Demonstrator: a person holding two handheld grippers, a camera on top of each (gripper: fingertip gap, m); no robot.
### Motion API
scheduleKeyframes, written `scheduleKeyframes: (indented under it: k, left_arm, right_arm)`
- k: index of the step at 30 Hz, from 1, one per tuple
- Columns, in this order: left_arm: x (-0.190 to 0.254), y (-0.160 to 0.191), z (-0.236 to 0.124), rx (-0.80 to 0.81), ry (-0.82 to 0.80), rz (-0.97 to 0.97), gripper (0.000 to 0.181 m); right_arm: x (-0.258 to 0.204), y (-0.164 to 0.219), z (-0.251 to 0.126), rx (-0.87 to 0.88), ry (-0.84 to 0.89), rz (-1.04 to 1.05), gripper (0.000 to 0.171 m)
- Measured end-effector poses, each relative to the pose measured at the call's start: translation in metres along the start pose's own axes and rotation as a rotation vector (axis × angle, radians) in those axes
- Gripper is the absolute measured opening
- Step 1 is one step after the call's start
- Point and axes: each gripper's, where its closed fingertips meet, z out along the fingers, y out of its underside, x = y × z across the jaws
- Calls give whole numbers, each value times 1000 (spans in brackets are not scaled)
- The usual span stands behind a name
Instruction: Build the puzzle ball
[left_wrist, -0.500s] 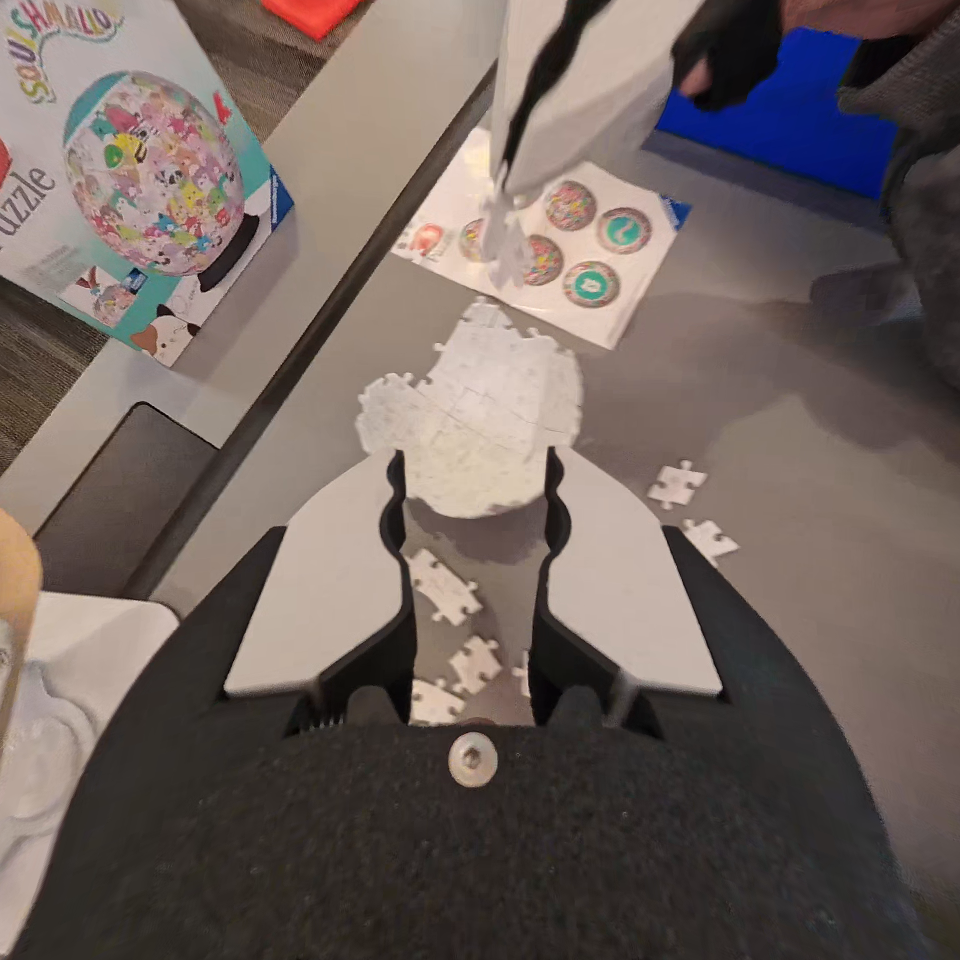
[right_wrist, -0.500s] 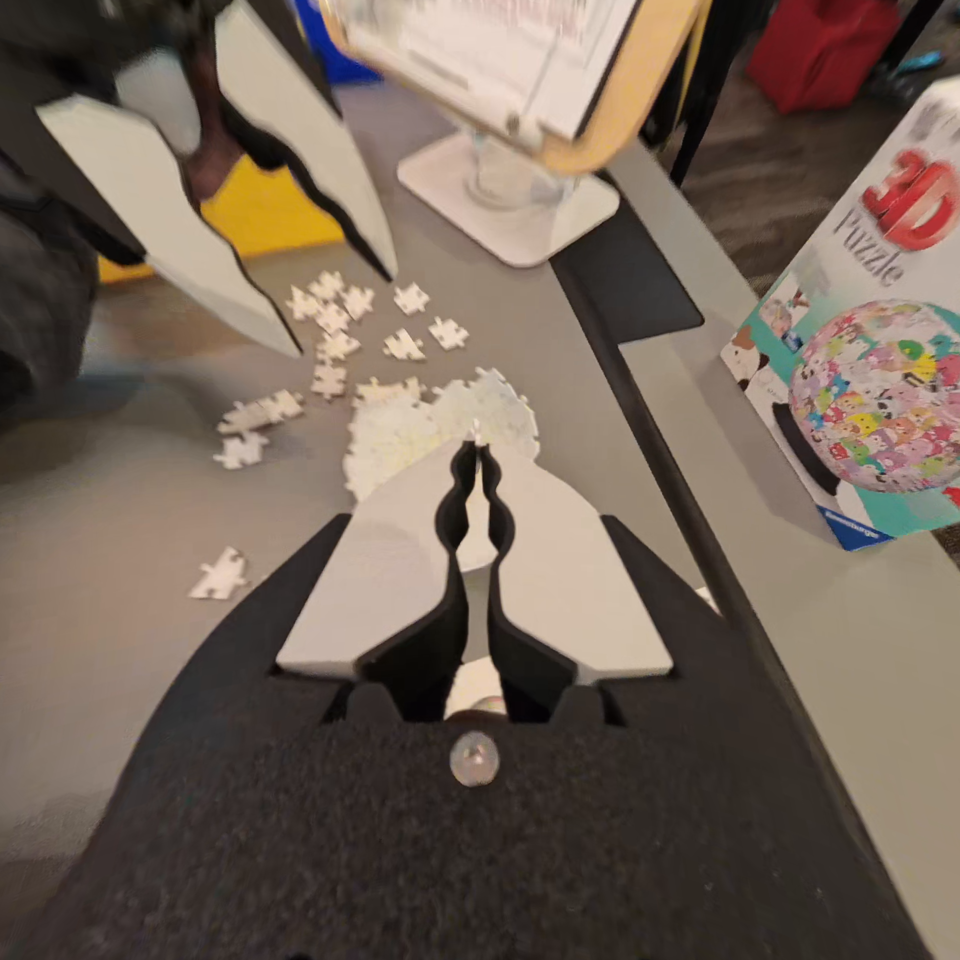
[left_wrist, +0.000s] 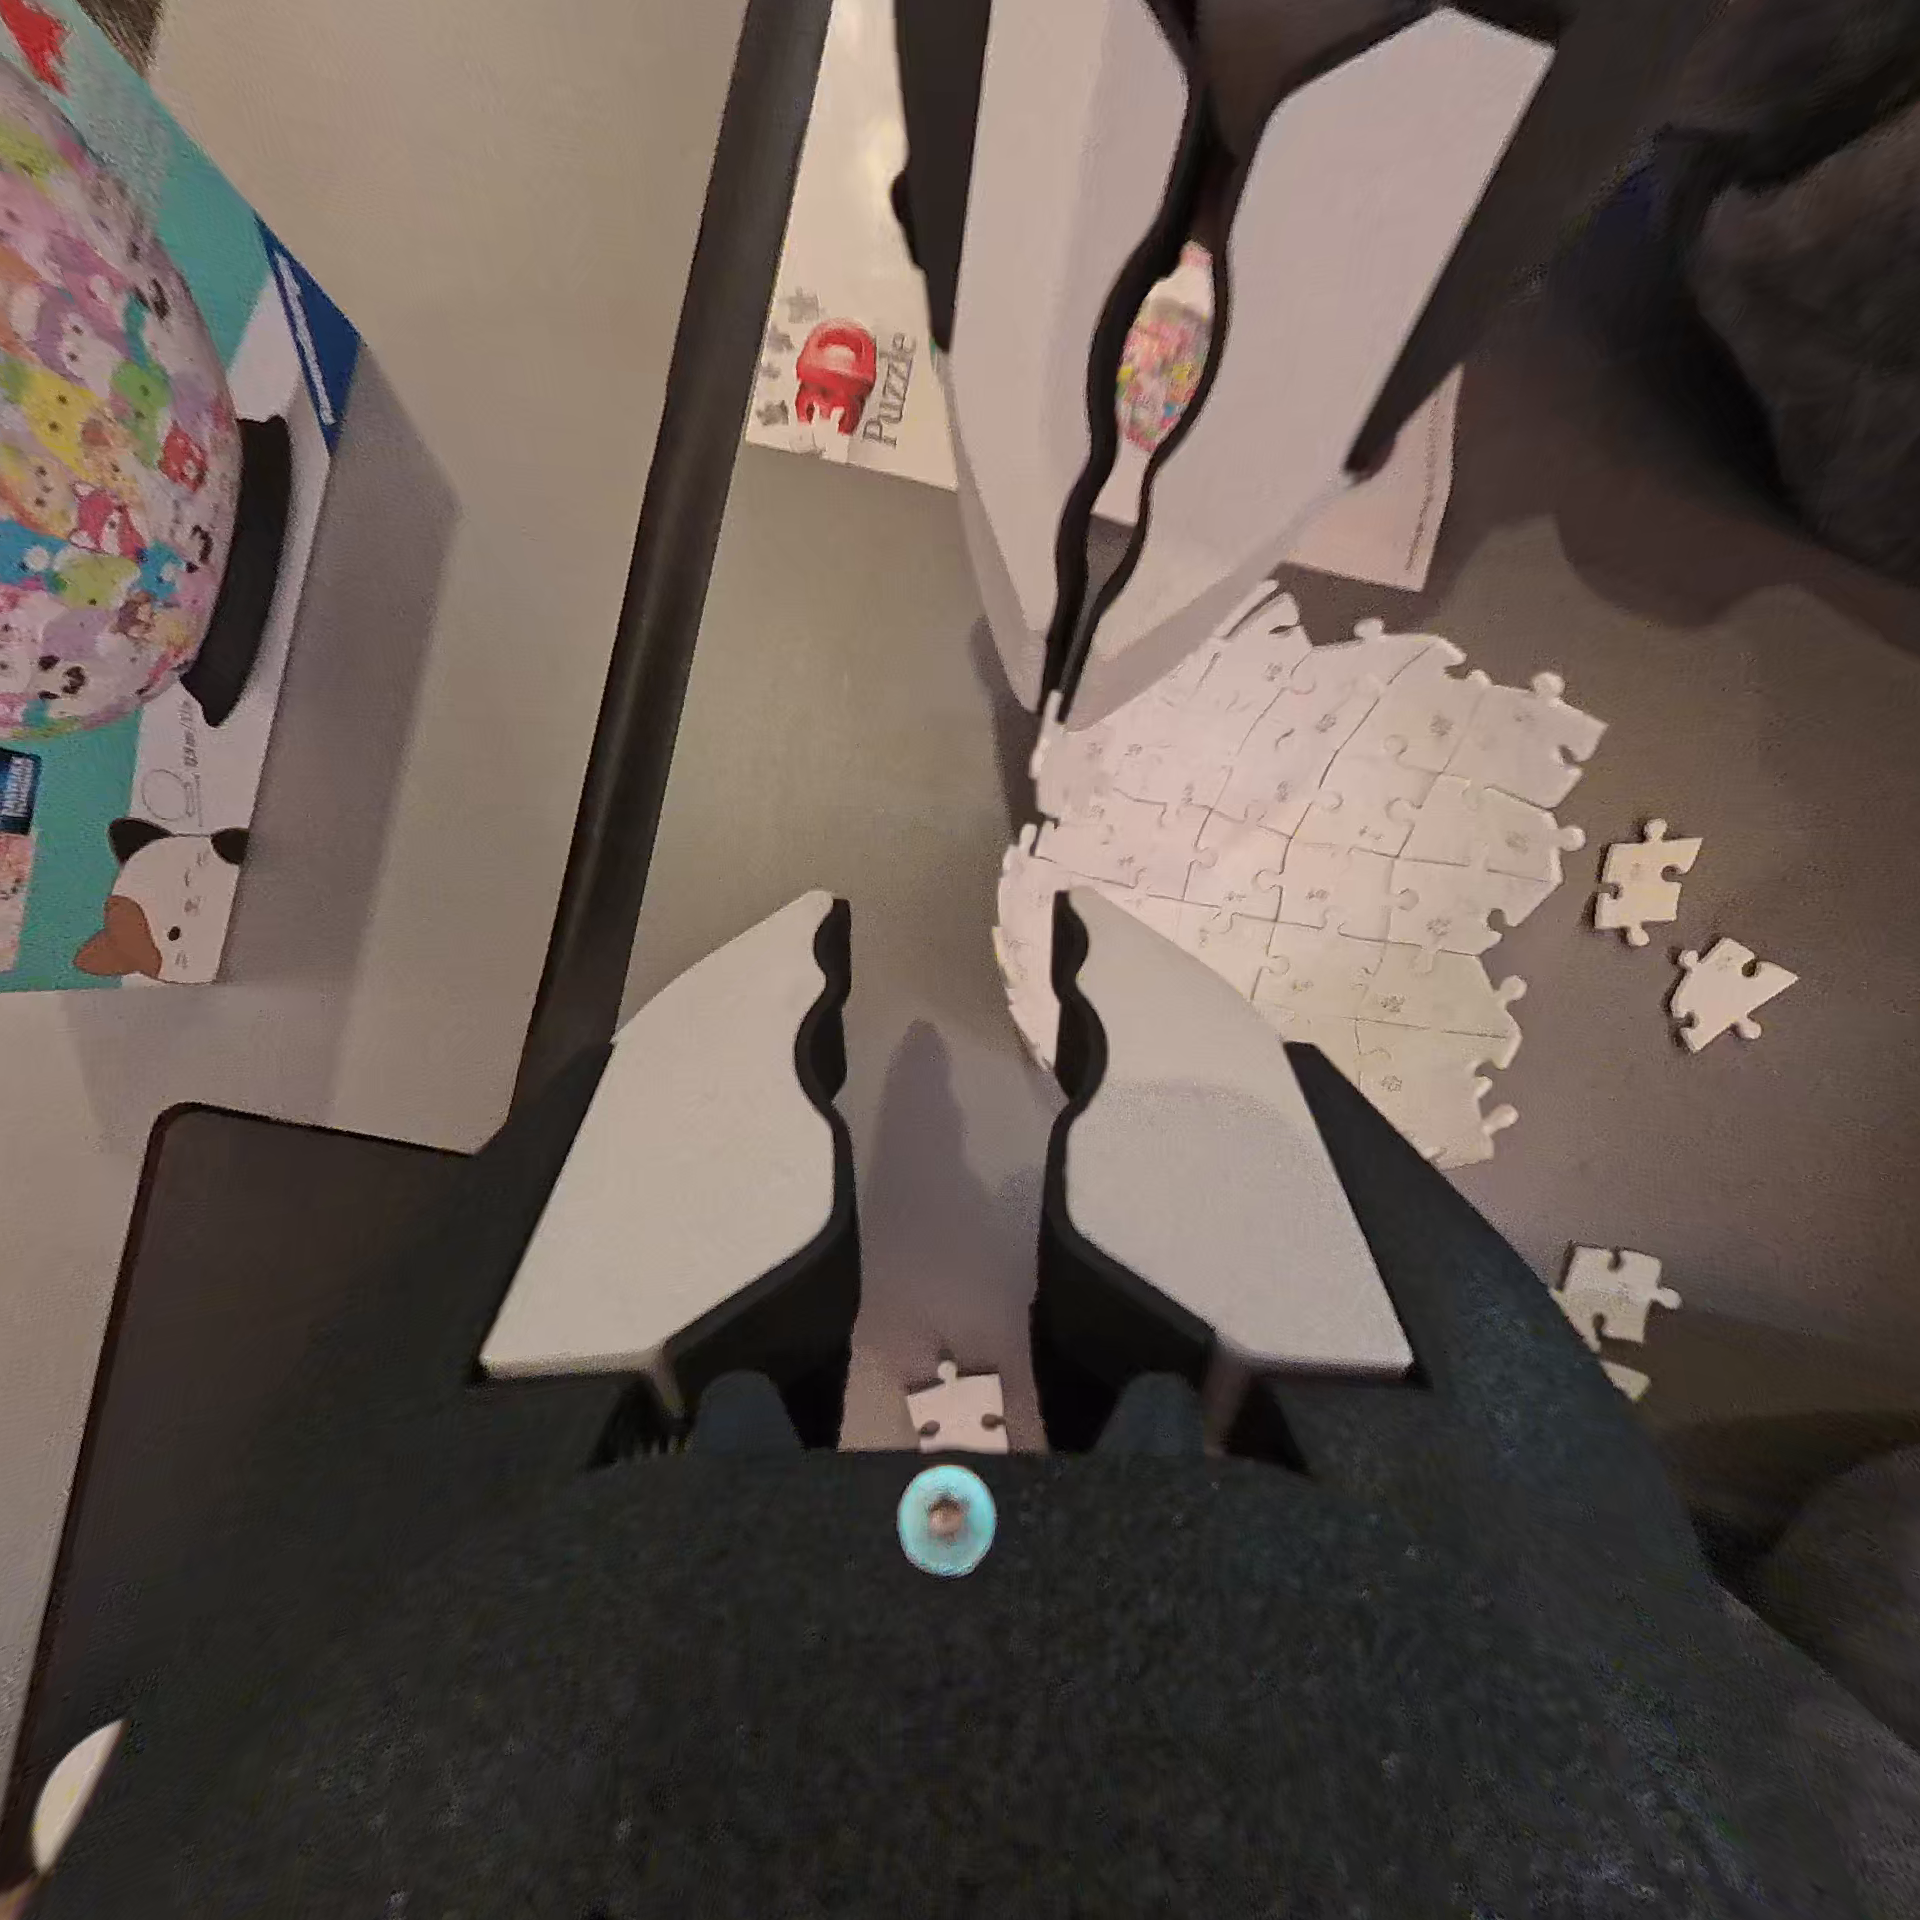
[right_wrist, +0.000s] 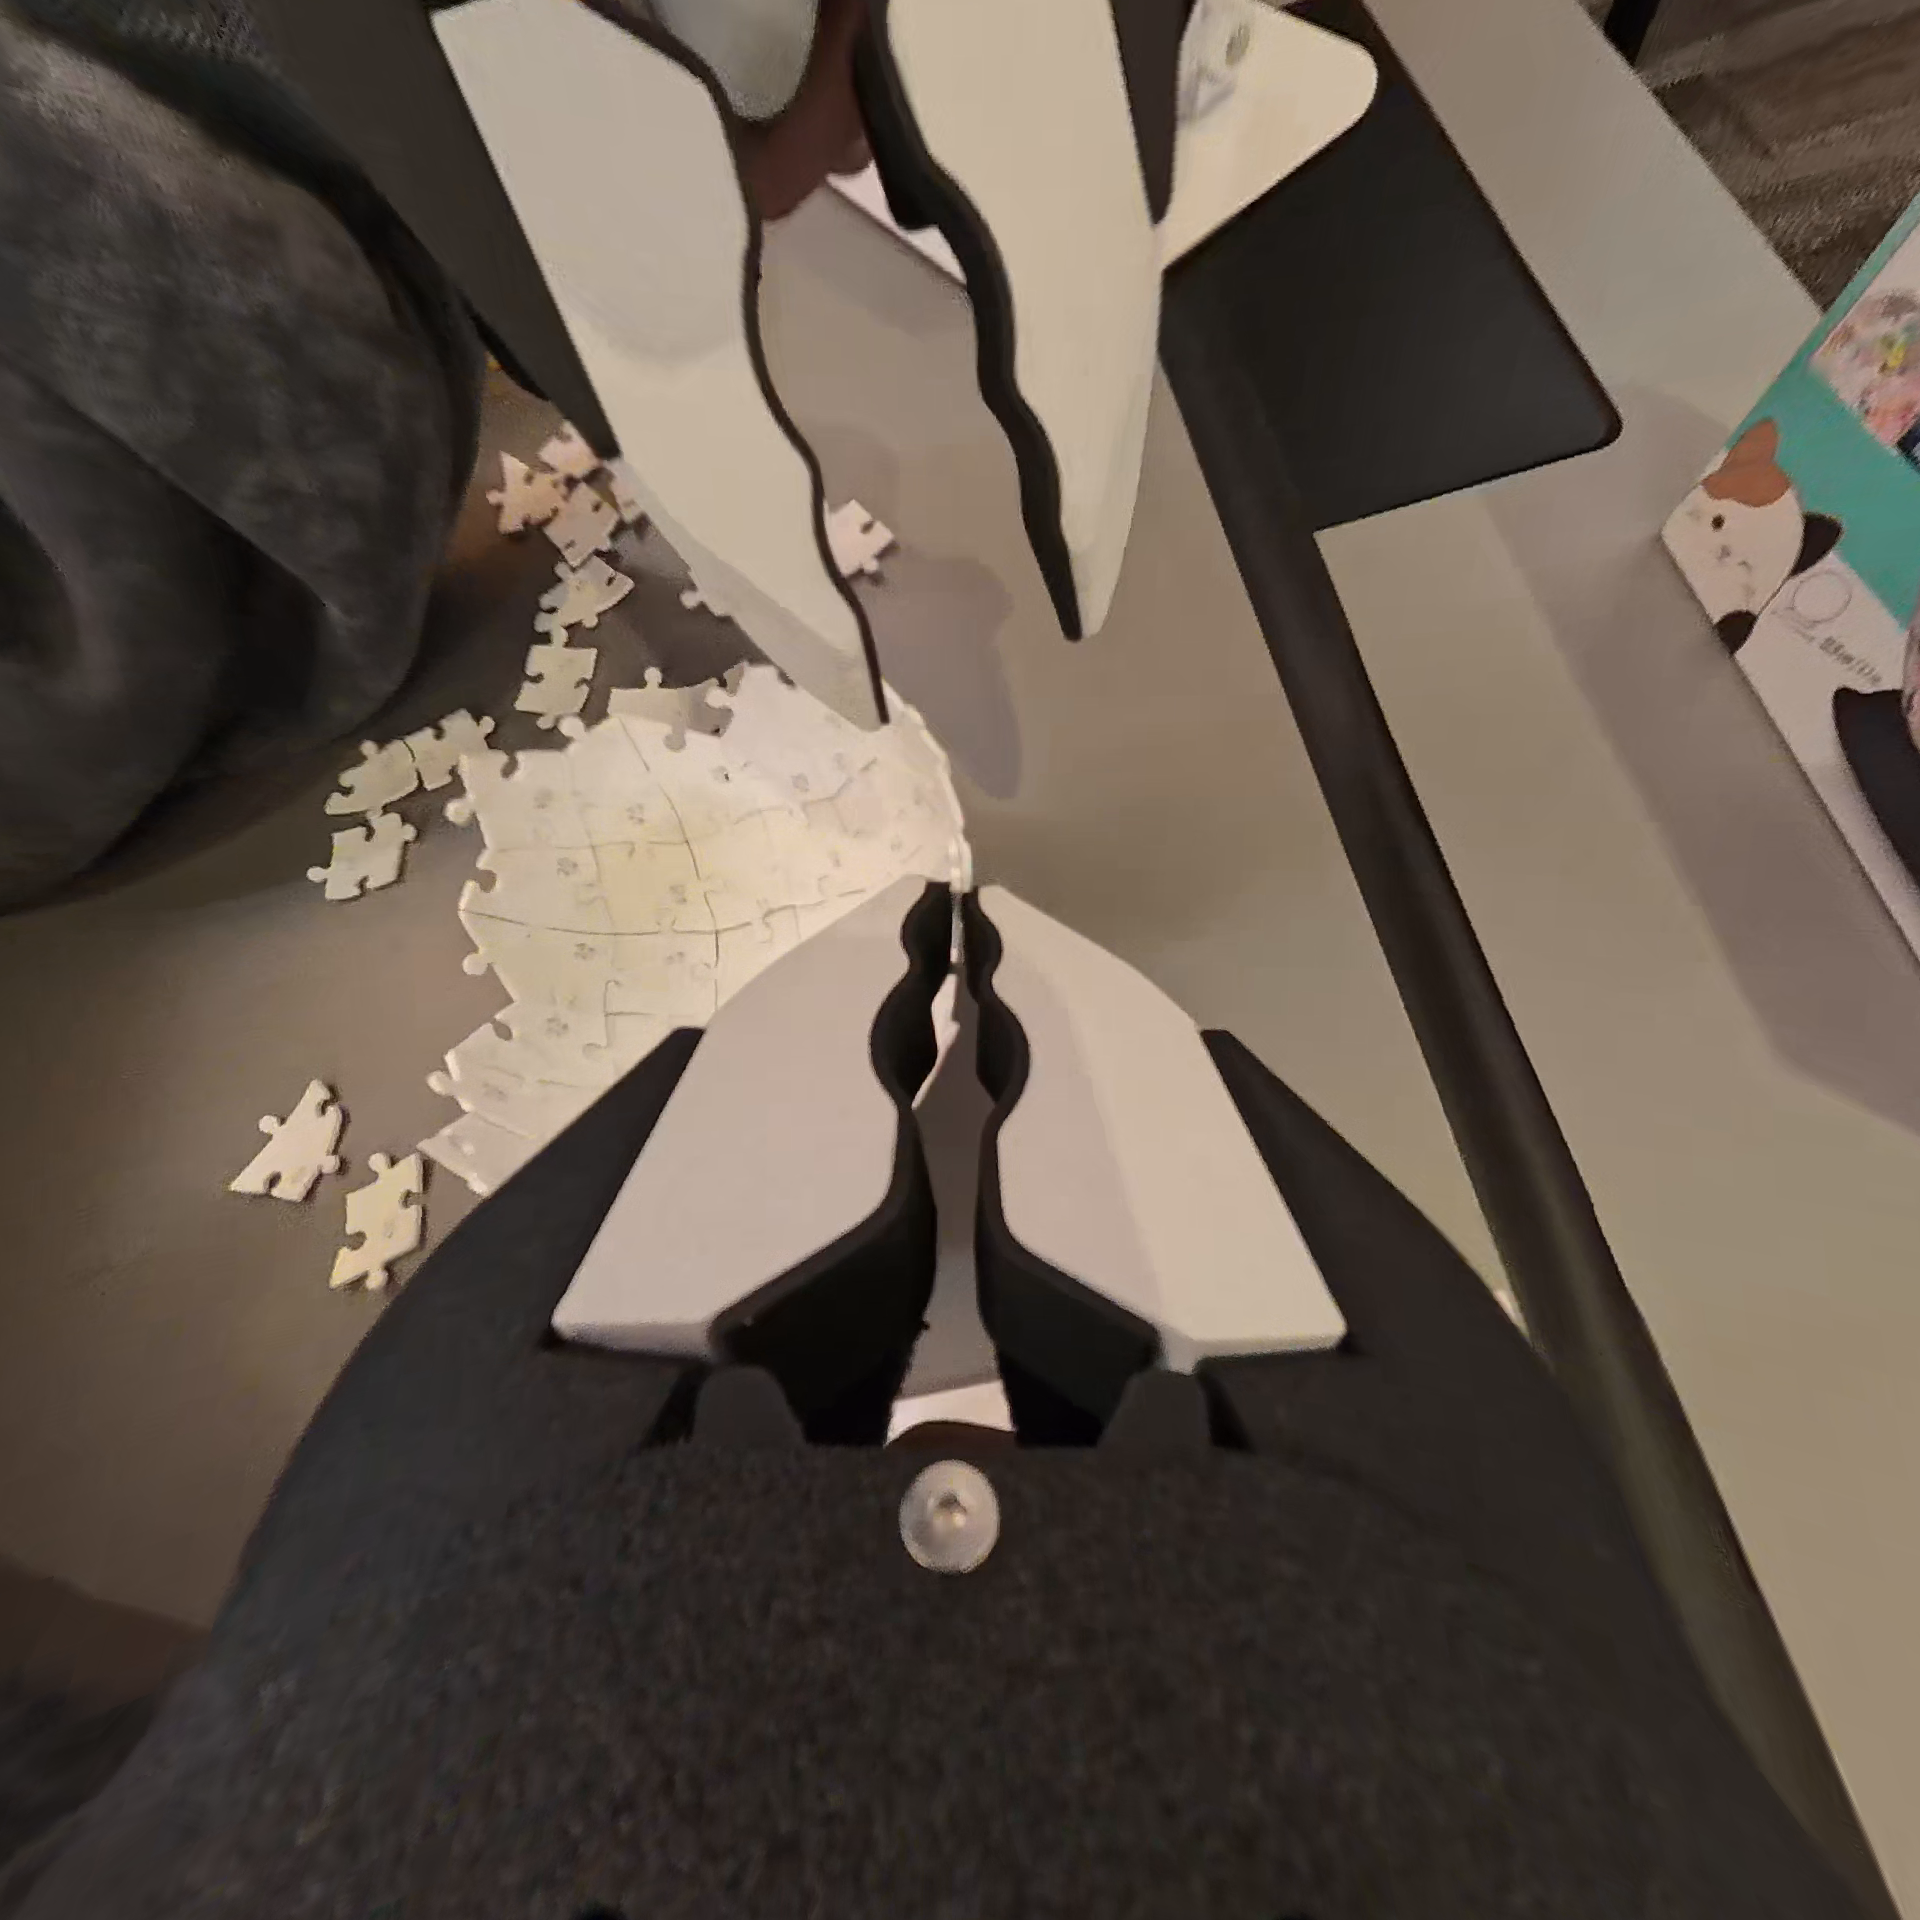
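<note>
The half-built puzzle ball, a curved white shell (left_wrist: 1299, 862) of joined pieces seen from its blank side, lies on the grey table (left_wrist: 831, 644). My left gripper (left_wrist: 945, 914) is open and empty, just left of the shell, with its right fingertip at the shell's edge. My right gripper (right_wrist: 958, 902) is shut on a white puzzle piece (right_wrist: 951, 940), held edge-on at the shell's rim (right_wrist: 644, 862). In the left wrist view the right gripper (left_wrist: 1055, 701) comes down from above onto that rim. In the right wrist view the left gripper (right_wrist: 977, 670) hangs open opposite.
Loose white pieces lie right of the shell (left_wrist: 1647, 878), near me (left_wrist: 961, 1408), and in a heap (right_wrist: 566, 520). The puzzle box (left_wrist: 104, 520) stands on the lighter table beyond a black strip (left_wrist: 665, 520). An instruction sheet (left_wrist: 852, 384) lies behind. A grey sleeve (right_wrist: 187, 416) is at left. My right fingertips sit around 4 cm from my left ones.
My left gripper, which had the shell between its fingers, now sits to the shell's left. My right gripper has come down and closer, bringing its piece to the shell's rim.
</note>
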Motion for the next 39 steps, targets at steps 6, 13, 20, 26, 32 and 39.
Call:
scheduleKeyframes:
  k: [6, 13, 20, 26, 32, 39]
  left_arm:
    - [4, 9, 25, -89, 44, 23, 33]
    - [7, 5, 34, -73, 92, 10, 25]
    - [7, 4, 34, -68, 99, 13, 23]
    - [4, 5, 25, -44, 96, -10, 23]
    - [7, 8, 26, -54, 119, -10, 23]
    - [-6, 0, -4, 74, 85, -76, 34]
  right_arm:
    - [7, 11, 13, -22, 2, 9, 2]
    - [6, 10, 18, -15, 1, -15, 2]
    - [8, 13, 20, -15, 16, -47, 2]
    - [9, 10, 17, -15, 42, -70, 2]
    - [8, 8, 17, -9, 63, -101, 2]
    - [3, -1, 10, 14, 77, -146, 2]
